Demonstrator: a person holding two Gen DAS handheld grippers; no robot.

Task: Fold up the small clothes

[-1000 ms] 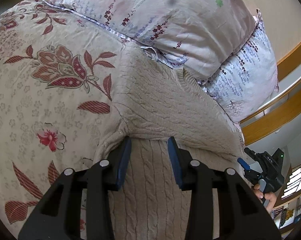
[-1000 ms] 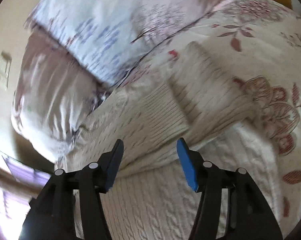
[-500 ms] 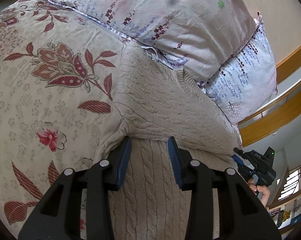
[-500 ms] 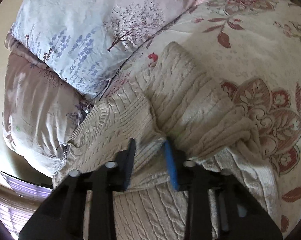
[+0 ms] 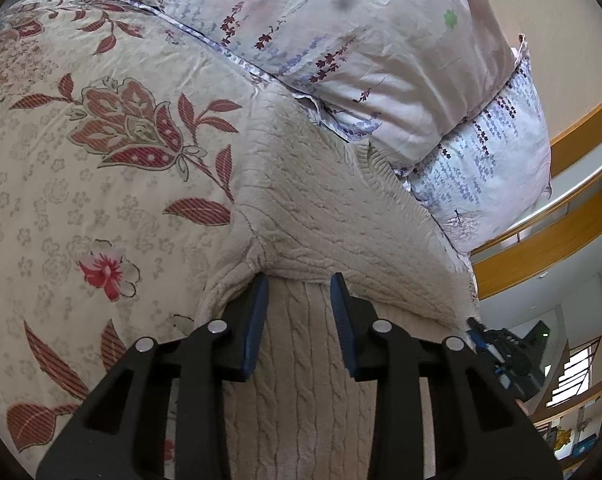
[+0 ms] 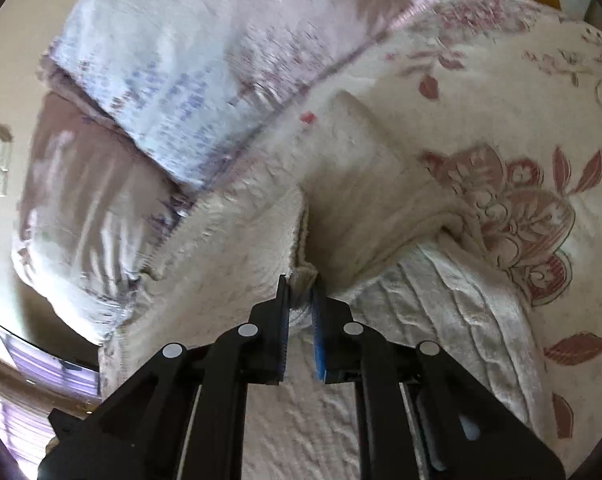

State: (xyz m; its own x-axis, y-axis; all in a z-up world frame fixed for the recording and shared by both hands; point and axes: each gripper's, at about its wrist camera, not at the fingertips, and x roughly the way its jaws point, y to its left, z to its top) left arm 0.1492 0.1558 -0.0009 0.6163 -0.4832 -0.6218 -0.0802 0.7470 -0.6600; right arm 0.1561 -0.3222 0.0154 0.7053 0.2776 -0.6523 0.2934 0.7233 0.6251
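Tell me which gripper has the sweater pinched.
The right gripper: its jaws are shut on a sweater fold. The left gripper rests open on it.

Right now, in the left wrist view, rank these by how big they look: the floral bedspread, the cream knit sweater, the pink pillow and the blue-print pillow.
1. floral bedspread
2. cream knit sweater, though it lies nearest the camera, which inflates it
3. pink pillow, close to the sweater in apparent size, so that order is unsure
4. blue-print pillow, clearly smallest
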